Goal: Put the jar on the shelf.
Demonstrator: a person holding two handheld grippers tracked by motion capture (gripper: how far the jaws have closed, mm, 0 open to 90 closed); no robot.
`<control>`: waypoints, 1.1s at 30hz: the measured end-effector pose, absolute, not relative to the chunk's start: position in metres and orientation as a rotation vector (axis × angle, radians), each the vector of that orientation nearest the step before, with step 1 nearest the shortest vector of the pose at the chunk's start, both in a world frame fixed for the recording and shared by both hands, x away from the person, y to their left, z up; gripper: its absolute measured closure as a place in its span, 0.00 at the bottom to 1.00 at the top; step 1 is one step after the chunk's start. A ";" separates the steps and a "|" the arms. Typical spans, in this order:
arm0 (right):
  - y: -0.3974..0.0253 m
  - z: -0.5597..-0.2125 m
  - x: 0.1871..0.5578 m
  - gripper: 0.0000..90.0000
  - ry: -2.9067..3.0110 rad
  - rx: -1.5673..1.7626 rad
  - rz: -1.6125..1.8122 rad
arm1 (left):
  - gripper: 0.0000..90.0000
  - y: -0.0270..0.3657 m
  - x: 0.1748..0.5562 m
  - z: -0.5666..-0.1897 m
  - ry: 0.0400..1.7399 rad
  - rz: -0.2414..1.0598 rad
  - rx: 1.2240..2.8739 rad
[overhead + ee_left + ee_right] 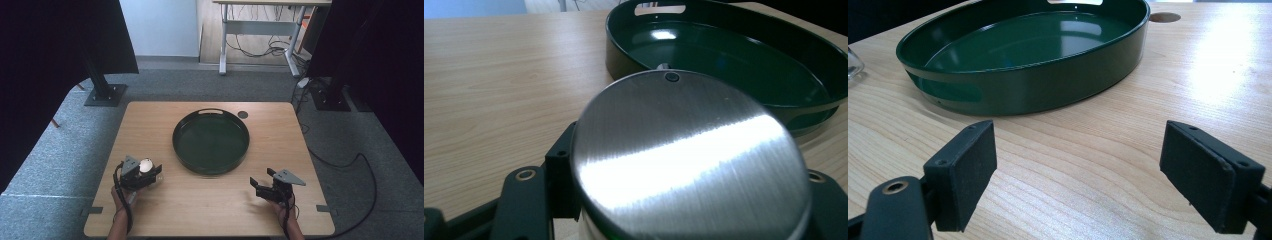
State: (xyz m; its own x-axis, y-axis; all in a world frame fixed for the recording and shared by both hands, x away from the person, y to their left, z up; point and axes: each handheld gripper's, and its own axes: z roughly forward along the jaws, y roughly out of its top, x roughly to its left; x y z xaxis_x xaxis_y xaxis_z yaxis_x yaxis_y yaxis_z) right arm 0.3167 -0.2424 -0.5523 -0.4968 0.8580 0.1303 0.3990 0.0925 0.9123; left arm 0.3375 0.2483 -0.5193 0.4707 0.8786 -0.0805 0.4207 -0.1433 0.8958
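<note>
On the bench [210,200] sits the round green tray [210,165], still bare. Your left gripper [142,174] pinches a jar [689,160] by its sides below the steel lid: smooth, rigid, likely slippery, so grip firmly. Your right gripper [264,188] has its fingers [965,170] spread.

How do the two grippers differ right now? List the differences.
The left gripper is shut on a jar with a round brushed-metal lid; the right gripper holds nothing, its jaws spread wide over bare wood. The left gripper sits at the near left of the table, the right gripper at the near right. Both are black, hand-held, and point toward the dark green tray.
</note>
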 end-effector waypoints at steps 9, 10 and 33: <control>-0.242 -0.552 0.317 0.16 1.937 1.230 1.386 | 0.39 0.244 0.337 -0.512 1.084 0.603 1.775; -0.242 -0.552 0.317 0.16 1.937 1.231 1.386 | 0.39 0.244 0.337 -0.511 1.082 0.601 1.778; -0.241 -0.552 0.317 0.16 1.945 1.225 1.375 | 0.39 0.233 0.336 -0.494 1.028 0.613 1.796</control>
State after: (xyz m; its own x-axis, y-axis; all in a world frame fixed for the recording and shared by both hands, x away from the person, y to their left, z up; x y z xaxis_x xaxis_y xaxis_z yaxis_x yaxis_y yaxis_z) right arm 0.3169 -0.2412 -0.5522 -0.4986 0.8583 0.1209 0.4002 0.1043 0.9105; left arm 0.3359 0.2334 -0.4936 0.5220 0.8524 -0.0286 0.3794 -0.2020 0.9029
